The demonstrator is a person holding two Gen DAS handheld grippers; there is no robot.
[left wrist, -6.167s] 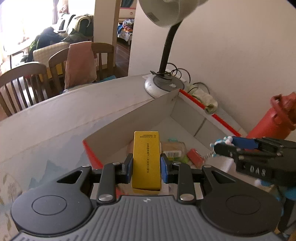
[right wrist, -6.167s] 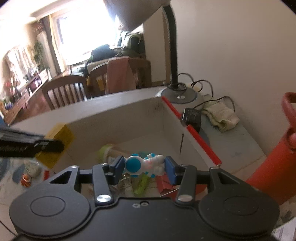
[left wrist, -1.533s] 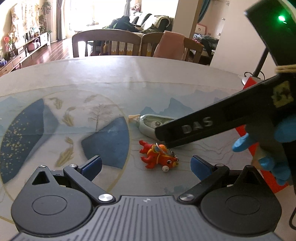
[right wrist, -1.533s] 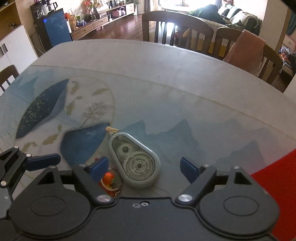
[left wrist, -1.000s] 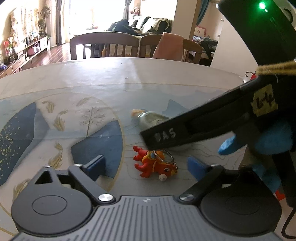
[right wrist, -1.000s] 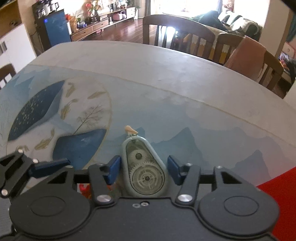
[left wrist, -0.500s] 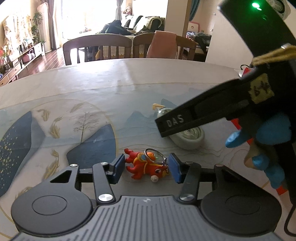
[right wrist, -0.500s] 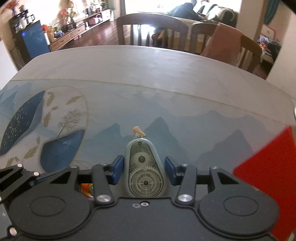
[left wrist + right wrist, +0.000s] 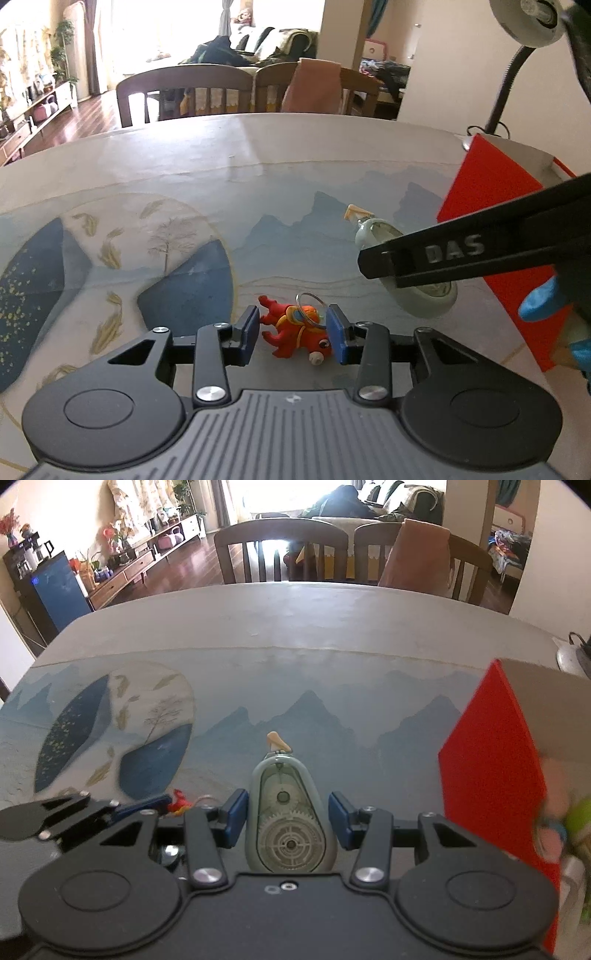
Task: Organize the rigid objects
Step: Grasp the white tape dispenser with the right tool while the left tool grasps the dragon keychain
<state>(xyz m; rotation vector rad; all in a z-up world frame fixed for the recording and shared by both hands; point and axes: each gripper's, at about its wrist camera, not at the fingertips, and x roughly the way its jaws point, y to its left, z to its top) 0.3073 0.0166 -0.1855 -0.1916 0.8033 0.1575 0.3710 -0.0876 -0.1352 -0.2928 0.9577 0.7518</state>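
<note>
My left gripper (image 9: 291,330) is shut on a small red and orange toy figure with a key ring (image 9: 295,330), low over the table. My right gripper (image 9: 286,812) is shut on a pale green correction tape dispenser (image 9: 288,823) with visible gears; the dispenser also shows in the left wrist view (image 9: 410,291) under the right gripper's black finger (image 9: 472,251). The red toy (image 9: 179,801) and the left gripper (image 9: 74,812) show at the lower left of the right wrist view.
A red-sided cardboard box (image 9: 491,221) stands to the right, also in the right wrist view (image 9: 495,775), with toys blurred inside. A desk lamp (image 9: 517,37) stands behind it. The table has a blue landscape cloth (image 9: 147,720). Wooden chairs (image 9: 280,550) stand beyond the far edge.
Both grippers dropped their earlier objects in the box, moved to the table and closed: the left on the red toy, the right on the tape dispenser. Both have shifted right toward the box.
</note>
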